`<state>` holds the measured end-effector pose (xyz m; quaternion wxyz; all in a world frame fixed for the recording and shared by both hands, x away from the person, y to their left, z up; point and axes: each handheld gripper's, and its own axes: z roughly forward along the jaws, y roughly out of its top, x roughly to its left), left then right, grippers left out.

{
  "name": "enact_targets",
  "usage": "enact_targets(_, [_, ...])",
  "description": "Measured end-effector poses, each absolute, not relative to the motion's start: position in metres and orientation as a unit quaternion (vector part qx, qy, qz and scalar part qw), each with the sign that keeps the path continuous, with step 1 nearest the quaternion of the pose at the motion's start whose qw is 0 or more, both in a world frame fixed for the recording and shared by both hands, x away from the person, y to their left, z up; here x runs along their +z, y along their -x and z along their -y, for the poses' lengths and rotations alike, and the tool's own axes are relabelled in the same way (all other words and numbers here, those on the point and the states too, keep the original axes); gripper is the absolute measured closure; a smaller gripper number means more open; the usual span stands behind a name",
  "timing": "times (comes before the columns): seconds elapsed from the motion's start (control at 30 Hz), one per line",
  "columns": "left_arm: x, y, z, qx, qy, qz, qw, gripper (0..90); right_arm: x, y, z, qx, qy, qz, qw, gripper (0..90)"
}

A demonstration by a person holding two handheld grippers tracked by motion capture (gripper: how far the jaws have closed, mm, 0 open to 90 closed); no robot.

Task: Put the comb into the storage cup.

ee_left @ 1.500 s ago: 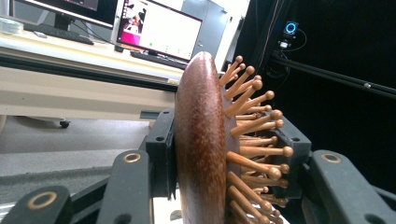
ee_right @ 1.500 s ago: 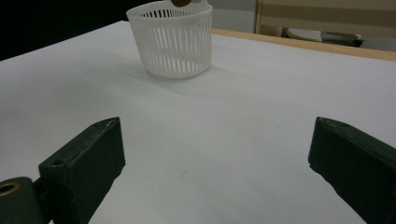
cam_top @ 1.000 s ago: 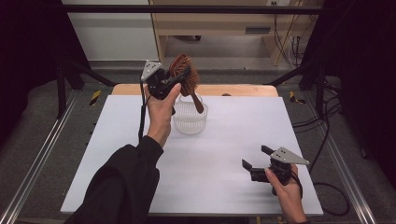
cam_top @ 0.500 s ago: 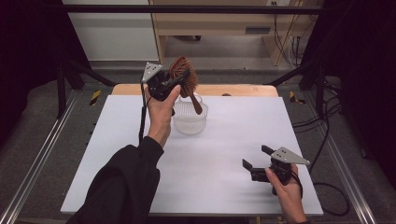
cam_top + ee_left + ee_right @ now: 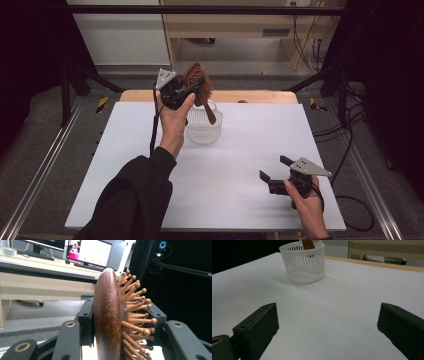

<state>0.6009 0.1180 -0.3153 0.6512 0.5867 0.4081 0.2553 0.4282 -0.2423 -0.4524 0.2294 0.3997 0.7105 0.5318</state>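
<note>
My left gripper (image 5: 192,89) is raised over the far middle of the table and shut on the head of a brown wooden hairbrush (image 5: 198,80). In the left gripper view the brush head (image 5: 107,315) stands on edge between the jaws, its round-tipped wooden pins pointing right. The brush handle (image 5: 209,113) hangs down into a white slatted basket (image 5: 202,132). Near the front right, my right gripper (image 5: 274,168) lies low over the white table top (image 5: 240,200), open, with nothing between its jaws. From the right gripper (image 5: 328,327) the basket (image 5: 304,265) sits farther off, with the handle tip (image 5: 308,243) inside it.
A wooden strip (image 5: 250,96) runs along the table's back edge. Metal rails (image 5: 40,170) flank the table, and cables (image 5: 350,150) trail on the floor at the right. Behind the brush, a desk with monitors (image 5: 87,251) stands.
The left hand has drifted very slightly down and to the right with the brush still gripped. The right gripper has stayed where it was.
</note>
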Motion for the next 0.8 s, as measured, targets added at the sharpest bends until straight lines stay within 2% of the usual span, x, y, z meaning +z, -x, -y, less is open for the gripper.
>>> enact_targets(0.8, [-0.329, -0.601, -0.117, 0.253, -0.594, -0.408, 0.646, 51.7, -0.453, -0.428, 0.242, 0.531, -0.399, -0.713, 0.225, 3.9])
